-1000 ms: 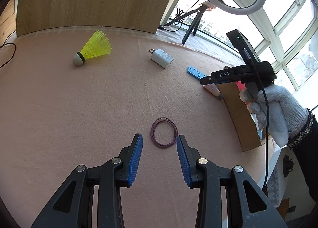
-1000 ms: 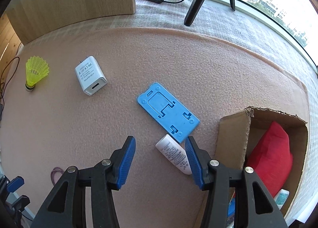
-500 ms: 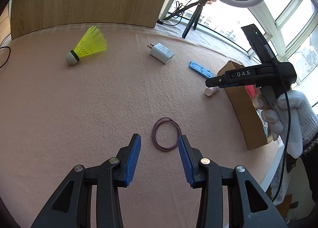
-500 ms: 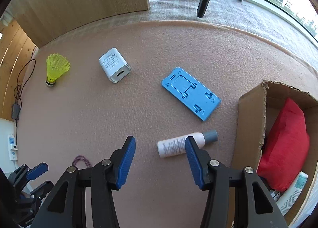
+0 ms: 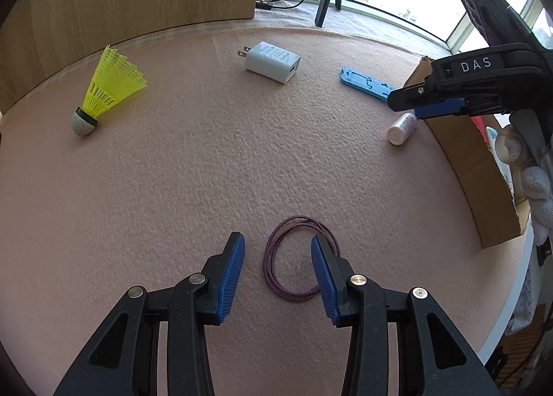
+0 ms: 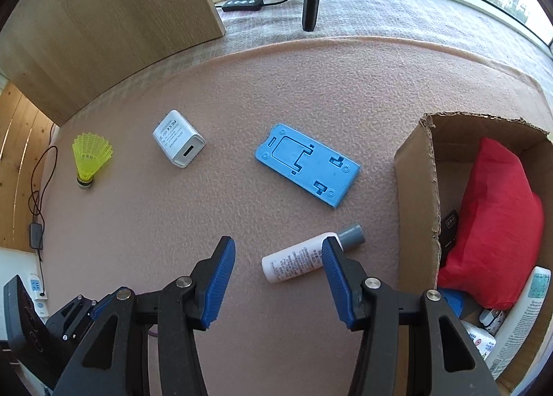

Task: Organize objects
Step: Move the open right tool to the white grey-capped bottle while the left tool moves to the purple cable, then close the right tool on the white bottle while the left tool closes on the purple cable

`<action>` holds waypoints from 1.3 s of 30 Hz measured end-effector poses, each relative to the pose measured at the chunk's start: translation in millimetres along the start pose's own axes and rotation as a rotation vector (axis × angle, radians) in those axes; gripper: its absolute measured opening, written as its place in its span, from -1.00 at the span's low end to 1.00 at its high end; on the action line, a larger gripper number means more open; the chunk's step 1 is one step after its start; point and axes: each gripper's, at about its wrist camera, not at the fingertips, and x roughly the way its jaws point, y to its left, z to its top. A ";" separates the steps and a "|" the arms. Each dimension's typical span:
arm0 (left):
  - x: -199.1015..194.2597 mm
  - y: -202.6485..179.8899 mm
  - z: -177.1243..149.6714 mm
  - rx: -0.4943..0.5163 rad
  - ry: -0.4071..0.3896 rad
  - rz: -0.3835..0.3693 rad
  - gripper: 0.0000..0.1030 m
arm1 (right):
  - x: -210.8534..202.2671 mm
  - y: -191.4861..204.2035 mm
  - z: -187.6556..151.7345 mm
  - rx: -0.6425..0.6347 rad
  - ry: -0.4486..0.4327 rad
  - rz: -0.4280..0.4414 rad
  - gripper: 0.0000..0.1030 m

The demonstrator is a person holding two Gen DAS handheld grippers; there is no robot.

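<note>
Purple cord loop flat on pink felt bench, well on the near side of the cardboard box. Left gripper poised over loop, fingers wide, holding nothing; right-hand pad over loop's edge, left-hand pad just outside it.

Small white bottle with grey cap lying on its side just beside the box's outer wall, cap end toward box. Right gripper above it, fingers wide and empty; one pad overlapping bottle's neck in view. Contact with bottle: cannot tell.

Judged step: two pick-ups being lined up, loop for left, bottle for right; neither grasped yet. Next move, as a judgement: lower onto bench, close across bottle body, then lift over box wall. Loop thin and flat, so likely needs fingers pressed to felt to pinch a strand; slip risk.

Farther from box: blue plastic stand flat, near the wall; white charger beyond it; yellow shuttlecock farthest, on its side.

Inside box: red pouch, white tube and small items, partly hidden.

Writing: "DAS" on right gripper body in left wrist view. Charger label and bottle print present, too small to read.
</note>
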 end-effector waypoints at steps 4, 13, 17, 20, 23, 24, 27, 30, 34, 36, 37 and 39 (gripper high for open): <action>1.9 1.2 2.1 0.031 -0.011 0.060 -0.37 | 3.6 -13.0 -6.8 0.108 0.015 0.033 -0.06; 0.0 16.9 0.9 0.042 -0.034 0.121 -0.54 | 10.5 -0.5 -2.6 0.113 0.008 -0.042 -0.06; -4.2 33.8 -2.9 0.009 -0.041 0.122 -0.54 | 17.1 1.2 1.2 0.115 0.011 -0.096 -0.06; -8.6 45.5 -8.6 -0.014 -0.048 0.107 -0.54 | 23.3 -4.3 1.5 0.170 0.027 -0.095 -0.06; -11.8 54.2 -14.1 -0.027 -0.057 0.091 -0.54 | 27.5 -3.3 2.5 0.185 0.024 -0.109 -0.05; -12.4 56.3 -15.0 -0.034 -0.059 0.082 -0.54 | 28.1 -0.1 3.4 0.170 0.020 -0.120 -0.05; -16.1 61.2 -19.5 -0.049 -0.063 0.065 -0.59 | 29.8 7.3 3.8 0.136 0.016 -0.130 -0.06; -18.7 66.2 -23.4 -0.068 -0.068 0.055 -0.68 | 29.6 11.7 1.6 0.103 0.003 -0.134 -0.09; -20.0 74.4 -24.4 -0.105 -0.067 0.034 -0.77 | 27.8 19.4 -5.9 0.047 -0.007 -0.128 -0.55; -19.6 75.1 -24.2 -0.109 -0.068 0.034 -0.82 | 27.4 24.2 -12.9 0.029 -0.007 -0.104 -0.65; -20.1 75.7 -25.5 -0.114 -0.069 0.031 -0.87 | 26.9 27.2 -17.1 0.017 -0.010 -0.089 -0.65; -21.4 77.7 -27.3 -0.134 -0.071 0.009 -0.92 | 26.2 34.5 -27.0 -0.017 -0.017 -0.074 -0.65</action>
